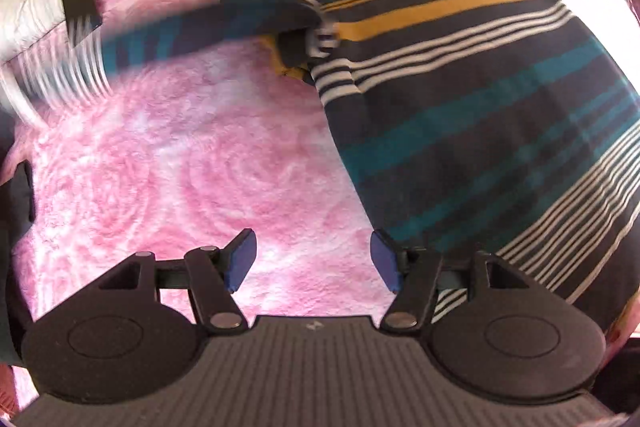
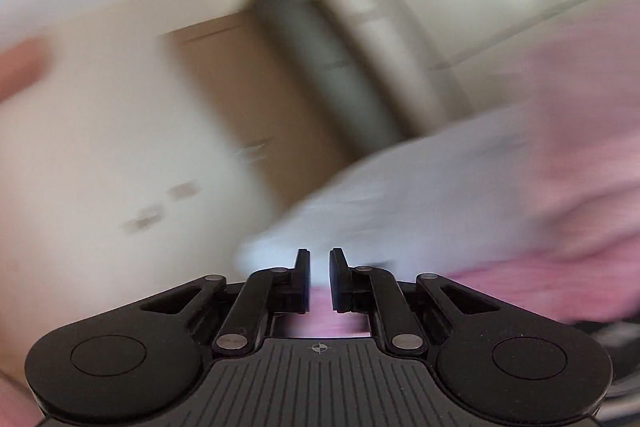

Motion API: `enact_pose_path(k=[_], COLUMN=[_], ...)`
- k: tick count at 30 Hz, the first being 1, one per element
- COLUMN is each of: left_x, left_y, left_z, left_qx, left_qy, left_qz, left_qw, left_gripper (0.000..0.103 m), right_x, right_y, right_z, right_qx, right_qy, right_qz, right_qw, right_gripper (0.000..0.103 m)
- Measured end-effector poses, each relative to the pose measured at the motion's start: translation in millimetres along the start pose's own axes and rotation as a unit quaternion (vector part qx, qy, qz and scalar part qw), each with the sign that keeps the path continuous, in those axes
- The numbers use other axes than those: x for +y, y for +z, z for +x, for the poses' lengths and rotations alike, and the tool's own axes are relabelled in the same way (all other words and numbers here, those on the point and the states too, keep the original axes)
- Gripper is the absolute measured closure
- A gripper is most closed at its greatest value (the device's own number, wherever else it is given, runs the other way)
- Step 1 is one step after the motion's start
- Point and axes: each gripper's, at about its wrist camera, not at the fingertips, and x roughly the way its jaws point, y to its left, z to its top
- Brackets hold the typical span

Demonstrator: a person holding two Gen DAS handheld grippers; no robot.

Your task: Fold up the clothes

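Blanket [image 1: 168,155], pink & fuzzy, fills space under wide-apart, empty jaws of left gripper [image 1: 313,261], w/ striped sweater [image 1: 460,99] flat ahead & right of them, one sleeve blurred out left; right gripper [image 2: 319,277] nearly shut, holding nothing.

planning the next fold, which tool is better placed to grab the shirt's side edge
Left. The left tool is open, pointing down beside the shirt edge on the blanket. The right tool is shut, aimed at the wall.
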Motion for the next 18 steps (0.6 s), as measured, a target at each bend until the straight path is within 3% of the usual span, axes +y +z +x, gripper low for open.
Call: enact_pose_path(k=[2, 4, 6, 9, 11, 14, 15, 16, 17, 18], left_x=[-2.5, -3.1, 0.8, 35.4, 58.5, 99.1, 110.9, 121.3, 131.6, 142.3], left_y=[1.2, 5.2, 9.2, 14.5, 18.1, 6.9, 0.0, -7.0, -15.6, -25.5], left_z=[4.7, 11.4, 17.5, 25.9, 31.5, 29.5, 27.4, 24.9, 22.3, 19.7], left_qx=[-0.003, -0.01, -0.02, -0.021, -0.021, -0.015, -0.012, -0.009, -0.007, -0.005], left_qy=[-0.008, -0.024, -0.039, -0.017, -0.002, 0.052, 0.071, 0.087, 0.099, 0.11], left_qz=[0.007, 0.008, 0.0, -0.046, -0.077, -0.106, -0.109, -0.111, -0.113, -0.112], left_qw=[0.9999, 0.9996, 0.999, 0.9986, 0.9968, 0.9929, 0.9914, 0.99, 0.9886, 0.9876], left_gripper=[0.044, 0.044, 0.043, 0.043, 0.043, 0.042, 0.042, 0.042, 0.042, 0.042], right_x=[-61.0, -117.0, -130.9, -148.6, -132.5, -81.4, -59.1, -31.2, -0.7, 25.0], right_y=[-12.6, -29.3, -47.3, -74.1, -90.6, -113.8, -121.8, -130.4, -140.4, -153.8], right_z=[-21.7, -42.1, -49.5, -58.0, -40.2, 5.9, 22.9, 38.1, 55.0, 73.2], right_qx=[0.012, 0.032, 0.067, 0.121, 0.165, 0.233, 0.253, 0.272, 0.29, 0.304], right_qy=[-0.095, -0.184, -0.208, -0.238, -0.221, -0.162, -0.135, -0.102, -0.07, -0.04], right_qz=[0.047, 0.087, 0.083, 0.074, 0.049, -0.03, -0.065, -0.102, -0.143, -0.186], right_qw=[0.994, 0.979, 0.972, 0.961, 0.96, 0.958, 0.956, 0.951, 0.944, 0.934], right_gripper=[0.102, 0.102, 0.102, 0.101, 0.101, 0.099, 0.092, 0.083, 0.054, 0.038])
